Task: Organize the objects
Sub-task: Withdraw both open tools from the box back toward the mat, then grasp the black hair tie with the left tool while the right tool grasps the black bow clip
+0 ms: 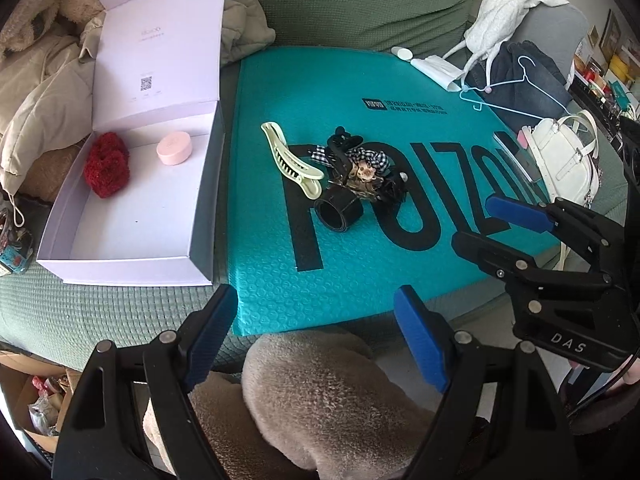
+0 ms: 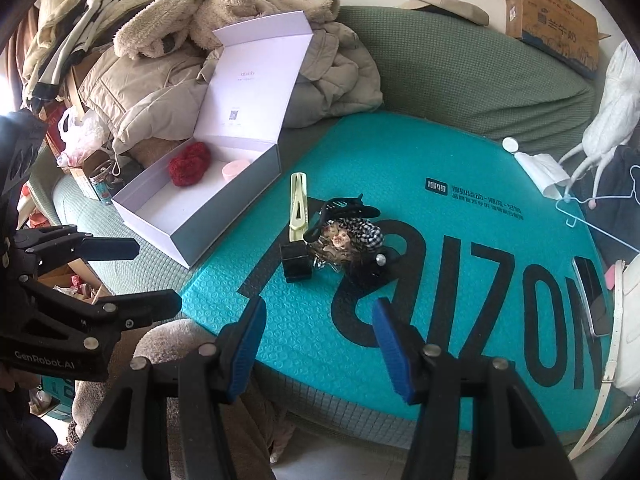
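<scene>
Both grippers hang empty over the near edge of the mailer (image 1: 280, 288), the left gripper (image 1: 316, 340) and right gripper (image 2: 320, 344) each with jaws spread wide. Your hair things sit heaped mid-mailer; the scrunchie (image 1: 106, 164) and pink tin (image 1: 174, 148) already lie in the box (image 1: 132, 256). Take the cream clip (image 1: 290, 160) first, I'd say: it lies at the heap's box side. Grip across its narrow body, lift straight, so the black claw (image 1: 340, 144) beside it isn't dragged along.
</scene>
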{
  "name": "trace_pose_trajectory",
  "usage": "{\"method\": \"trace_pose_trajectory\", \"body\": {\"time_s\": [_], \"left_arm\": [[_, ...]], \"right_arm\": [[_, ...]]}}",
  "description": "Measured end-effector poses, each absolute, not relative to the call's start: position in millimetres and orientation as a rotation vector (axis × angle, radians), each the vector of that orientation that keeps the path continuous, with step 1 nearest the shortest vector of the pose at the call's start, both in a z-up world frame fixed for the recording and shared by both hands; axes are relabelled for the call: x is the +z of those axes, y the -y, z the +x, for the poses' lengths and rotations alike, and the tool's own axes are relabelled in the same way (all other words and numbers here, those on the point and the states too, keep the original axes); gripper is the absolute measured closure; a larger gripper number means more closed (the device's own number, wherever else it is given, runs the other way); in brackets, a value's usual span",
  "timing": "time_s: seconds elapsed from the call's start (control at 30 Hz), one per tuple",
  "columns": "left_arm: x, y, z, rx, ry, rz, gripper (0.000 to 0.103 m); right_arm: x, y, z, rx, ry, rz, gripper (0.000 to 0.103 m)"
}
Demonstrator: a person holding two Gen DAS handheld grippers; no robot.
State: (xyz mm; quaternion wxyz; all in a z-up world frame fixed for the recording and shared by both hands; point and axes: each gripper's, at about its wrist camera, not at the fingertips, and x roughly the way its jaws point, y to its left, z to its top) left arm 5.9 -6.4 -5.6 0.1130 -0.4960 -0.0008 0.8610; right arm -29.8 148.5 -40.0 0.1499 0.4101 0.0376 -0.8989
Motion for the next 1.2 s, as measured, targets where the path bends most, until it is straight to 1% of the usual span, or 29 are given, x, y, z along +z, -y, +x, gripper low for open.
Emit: {"method": "trace_pose_trajectory", "body": {"time_s": [0.27, 0.43, 0.6, 0.77, 1.03, 1.13, 1.2], "left_arm": [[-30.6, -12.3, -18.0, 2.463, 0.0, -1.483, 0.023], [-45.6, -14.1, -41.5, 2.434, 0.064, -1.505, 0.024], [-61.9, -15.6, -63.0, 2.405, 0.143, -1.501, 0.024], [-73.6, -19.6, -83.5, 2.406, 0.132, -1.522, 0.024], [-76.2, -18.3, -114.1, 2.432, 0.147, -1.493, 0.024], [-82.2, -19.9, -122.7, 2.418, 0.161, -1.497, 0.024], [-86.9, -20.1, -126.8, 2.413, 0.171, -1.502, 0.024]], "right_arm": [[-63.0, -160.4, -47.5, -2.549, -0.065, 1.223, 0.047], [-75.3, -167.6, -63.7, -2.546, -0.042, 1.252, 0.047], [-87.5, -175.0, -82.2, -2.573, -0.065, 1.256, 0.047], [-95.3, -184.0, -101.9, -2.591, 0.015, 1.247, 0.047], [-102.6, -187.9, -125.4, -2.595, 0.1, 1.228, 0.047], [-106.3, -187.4, -132.9, -2.589, 0.132, 1.231, 0.043], [-109.7, -187.3, -137.6, -2.586, 0.139, 1.243, 0.042]]}}
